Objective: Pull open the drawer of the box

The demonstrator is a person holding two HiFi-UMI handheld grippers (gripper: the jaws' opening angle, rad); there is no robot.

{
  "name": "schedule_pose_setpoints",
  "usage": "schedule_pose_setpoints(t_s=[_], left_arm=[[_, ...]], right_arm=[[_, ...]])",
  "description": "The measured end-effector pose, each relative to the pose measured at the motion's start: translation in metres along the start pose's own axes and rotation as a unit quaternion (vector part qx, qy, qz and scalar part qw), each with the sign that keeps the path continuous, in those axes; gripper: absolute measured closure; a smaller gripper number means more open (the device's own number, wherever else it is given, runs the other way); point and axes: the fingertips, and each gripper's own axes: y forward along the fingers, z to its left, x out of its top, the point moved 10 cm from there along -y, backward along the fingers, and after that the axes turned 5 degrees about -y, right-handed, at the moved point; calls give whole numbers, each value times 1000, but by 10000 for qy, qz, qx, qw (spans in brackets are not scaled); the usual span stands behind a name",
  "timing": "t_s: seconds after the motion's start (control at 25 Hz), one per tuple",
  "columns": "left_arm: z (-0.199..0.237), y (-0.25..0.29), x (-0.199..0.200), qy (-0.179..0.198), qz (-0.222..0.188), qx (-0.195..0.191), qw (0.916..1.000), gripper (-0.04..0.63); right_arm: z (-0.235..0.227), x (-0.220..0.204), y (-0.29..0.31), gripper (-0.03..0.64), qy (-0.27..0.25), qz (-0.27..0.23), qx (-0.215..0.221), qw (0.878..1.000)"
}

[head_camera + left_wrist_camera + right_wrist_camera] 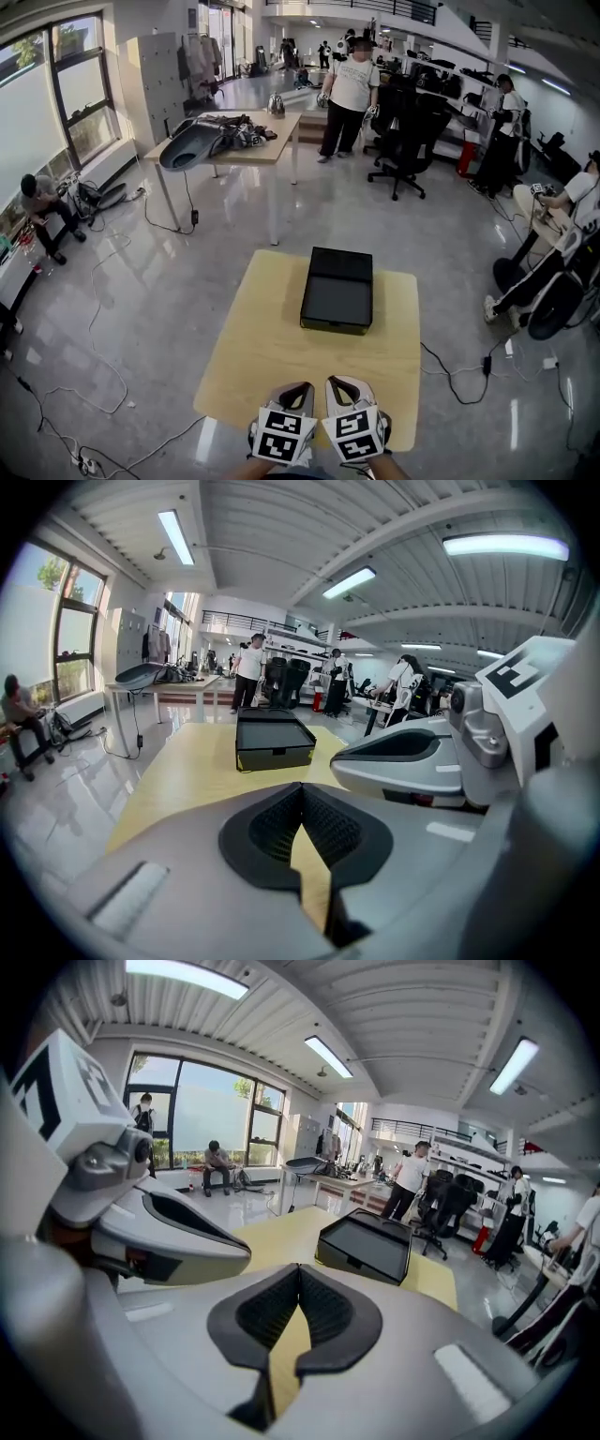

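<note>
A flat black box (337, 290) lies on the far half of a light wooden table (272, 356); its low front face with a small notch (274, 753) points toward me, and the drawer looks flush with it. My left gripper (296, 387) and right gripper (340, 383) hover side by side over the table's near edge, well short of the box. Both are shut with nothing between the pads. In the left gripper view the box (272, 740) lies ahead of the shut left gripper (301, 788). In the right gripper view the box (367, 1245) lies ahead and to the right of the right gripper (299, 1269).
Behind stands a second table (272, 150) with a dark pile on it. Office chairs (409, 131) and standing people (349, 94) are further back. Cables (103, 309) trail over the shiny floor at the left, where a person (41, 212) sits by the window.
</note>
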Motion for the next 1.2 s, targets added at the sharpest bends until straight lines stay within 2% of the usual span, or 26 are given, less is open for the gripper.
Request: schedule_pose_setpoints(t_s=[0.12,0.2,0.36,0.48,0.68,0.8,0.96,1.12,1.2], left_arm=[[-39,99,10,-166,-12,45,9999,592],[-38,149,26,-211,-10,142,9997,592],[4,251,64,-257,-17,326,9991,592],[60,315,81,-283,-12,377,9989,592],[188,416,108,-324,-77,374,9987,591],[310,439,135,-358,-89,329,9988,592],[479,473,173,-407,-34,262,9988,592],[633,526,206,-358,-16,167,9992,592],[695,554,216,-373,-10,118,9992,591]], right_arm=[[-96,-48,33,611,-433,21,-34,9991],[-143,-57,67,611,-736,83,-39,9972],[-221,-58,168,611,-1189,209,1,9927],[-247,-52,258,611,-1454,308,-6,9889],[-269,-33,434,598,-2070,531,-102,9768],[-245,20,549,595,-2405,719,-213,9677],[-214,93,706,591,-2502,956,-274,9631],[-200,146,868,571,-2747,1237,-368,9528],[-197,162,938,562,-2878,1359,-423,9471]])
